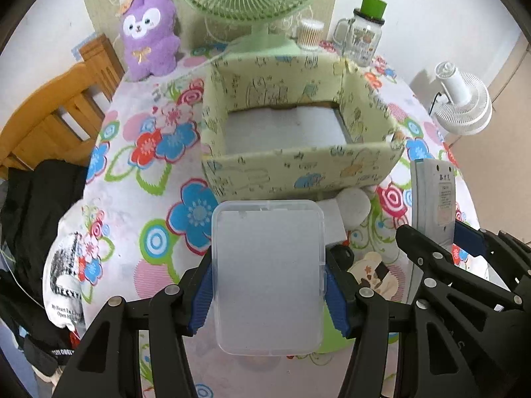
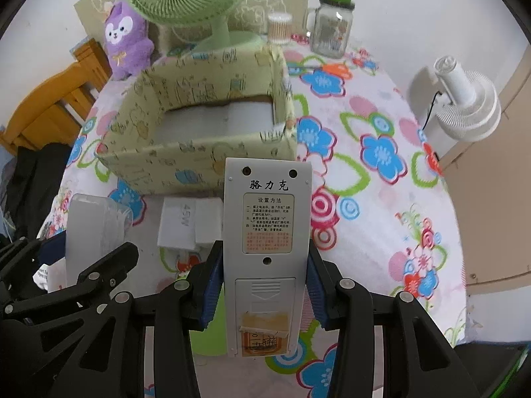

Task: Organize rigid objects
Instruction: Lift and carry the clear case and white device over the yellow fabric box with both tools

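Note:
My left gripper (image 1: 268, 285) is shut on a clear plastic case (image 1: 268, 275), held flat above the flowered tablecloth (image 1: 139, 179). The right gripper (image 2: 264, 275) is shut on a white remote control (image 2: 267, 232), back side up with printed label showing. The same remote (image 1: 431, 199) and the right gripper's black fingers (image 1: 431, 258) show at the right of the left wrist view; the case (image 2: 93, 232) shows at the left of the right wrist view. A pale yellow patterned box (image 1: 298, 165) with white padding inside stands open just beyond both.
On the cloth under the grippers lie a white foam block (image 2: 189, 225) and a round grey object (image 1: 355, 204). Behind the box stand a green fan (image 1: 252, 6), a purple plush (image 1: 149, 33), a glass jar with green lid (image 1: 365, 33). A wooden chair (image 1: 49, 116) stands left, a white fan (image 1: 461, 99) right.

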Tool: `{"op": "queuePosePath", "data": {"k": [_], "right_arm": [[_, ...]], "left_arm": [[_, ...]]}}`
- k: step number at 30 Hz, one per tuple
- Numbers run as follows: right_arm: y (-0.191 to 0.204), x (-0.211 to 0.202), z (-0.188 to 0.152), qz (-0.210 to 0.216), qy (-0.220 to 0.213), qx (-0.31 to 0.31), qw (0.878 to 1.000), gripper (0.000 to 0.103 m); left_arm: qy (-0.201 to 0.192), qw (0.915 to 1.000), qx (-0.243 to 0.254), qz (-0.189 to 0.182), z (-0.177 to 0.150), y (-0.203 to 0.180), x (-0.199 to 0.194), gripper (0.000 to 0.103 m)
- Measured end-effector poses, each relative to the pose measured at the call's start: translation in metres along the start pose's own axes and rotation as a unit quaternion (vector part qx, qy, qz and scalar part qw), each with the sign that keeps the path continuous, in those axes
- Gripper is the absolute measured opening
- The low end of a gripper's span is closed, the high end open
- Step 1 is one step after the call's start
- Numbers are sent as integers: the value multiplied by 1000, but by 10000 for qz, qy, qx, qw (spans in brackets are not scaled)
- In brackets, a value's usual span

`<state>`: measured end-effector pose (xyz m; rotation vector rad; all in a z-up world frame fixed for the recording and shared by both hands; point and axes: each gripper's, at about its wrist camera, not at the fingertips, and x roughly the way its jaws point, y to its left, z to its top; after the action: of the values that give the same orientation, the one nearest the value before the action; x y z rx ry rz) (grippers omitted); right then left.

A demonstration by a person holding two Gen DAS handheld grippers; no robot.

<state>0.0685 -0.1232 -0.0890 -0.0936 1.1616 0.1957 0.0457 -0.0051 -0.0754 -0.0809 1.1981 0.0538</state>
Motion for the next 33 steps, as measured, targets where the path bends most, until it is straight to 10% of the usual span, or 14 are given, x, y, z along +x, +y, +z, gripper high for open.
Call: {"op": "queuePosePath", "data": {"k": [33], "right_arm": [[2, -39, 68, 87, -415, -237, 9988, 48]], "left_arm": [[-731, 9972, -87, 115, 61, 4, -39, 60]]}}
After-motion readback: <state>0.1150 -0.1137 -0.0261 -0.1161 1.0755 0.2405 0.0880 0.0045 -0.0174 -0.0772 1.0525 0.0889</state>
